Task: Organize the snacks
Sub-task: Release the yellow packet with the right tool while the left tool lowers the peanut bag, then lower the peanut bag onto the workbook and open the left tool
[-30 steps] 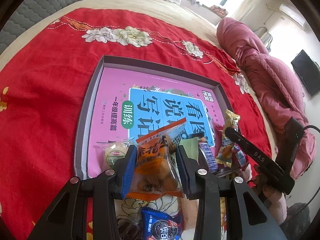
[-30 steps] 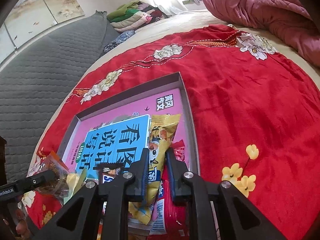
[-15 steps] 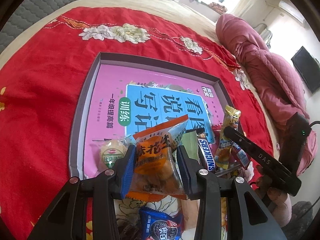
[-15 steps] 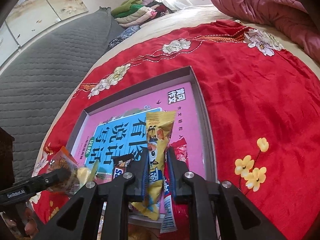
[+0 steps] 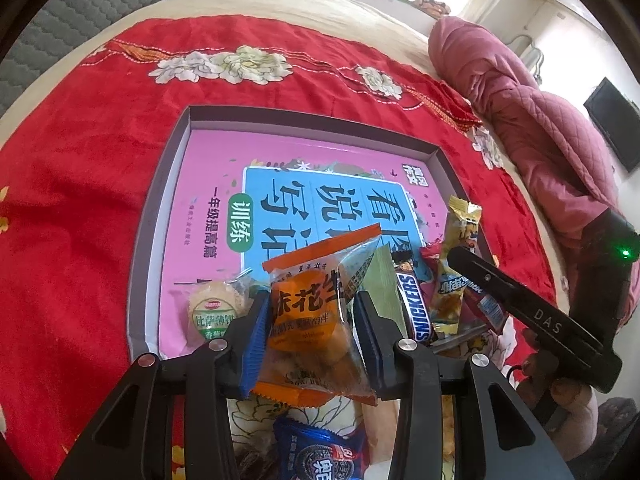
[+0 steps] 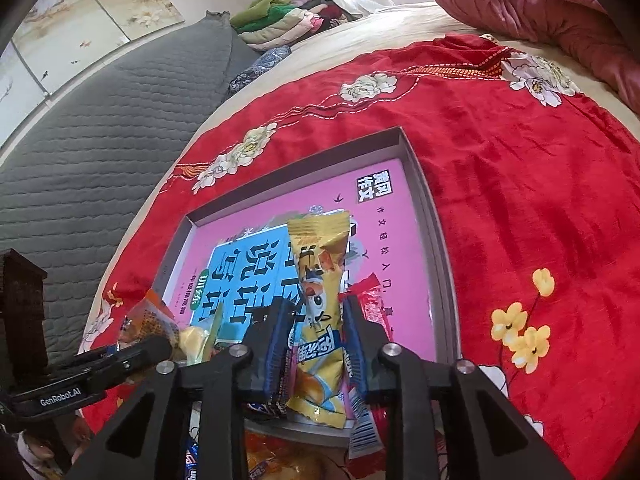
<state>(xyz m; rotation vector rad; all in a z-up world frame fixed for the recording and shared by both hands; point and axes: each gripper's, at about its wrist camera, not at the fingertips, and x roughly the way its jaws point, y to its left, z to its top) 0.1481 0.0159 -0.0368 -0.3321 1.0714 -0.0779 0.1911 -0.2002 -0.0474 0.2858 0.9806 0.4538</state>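
Note:
My left gripper [image 5: 310, 320] is shut on an orange peanut snack packet [image 5: 316, 312], held over the near edge of a grey tray [image 5: 160, 196] lined with a pink and blue book. My right gripper [image 6: 316, 336] is shut on a long yellow snack packet [image 6: 320, 300], held upright over the same tray [image 6: 434, 240]; this packet also shows in the left wrist view [image 5: 456, 264]. In the tray lie a round pastry in clear wrap [image 5: 210, 312], a Snickers bar [image 5: 414, 304], a green packet [image 5: 380, 276] and a red packet [image 6: 374, 300].
The tray sits on a red flowered blanket [image 5: 80, 160] on a bed. A blue Oreo packet [image 5: 320, 456] and other loose snacks lie near me in front of the tray. A pink quilt [image 5: 520, 92] is piled at the right; folded clothes [image 6: 288, 12] lie far back.
Both grippers have moved forward over the tray with their packets still held. The tray looks nearer and larger in both views.

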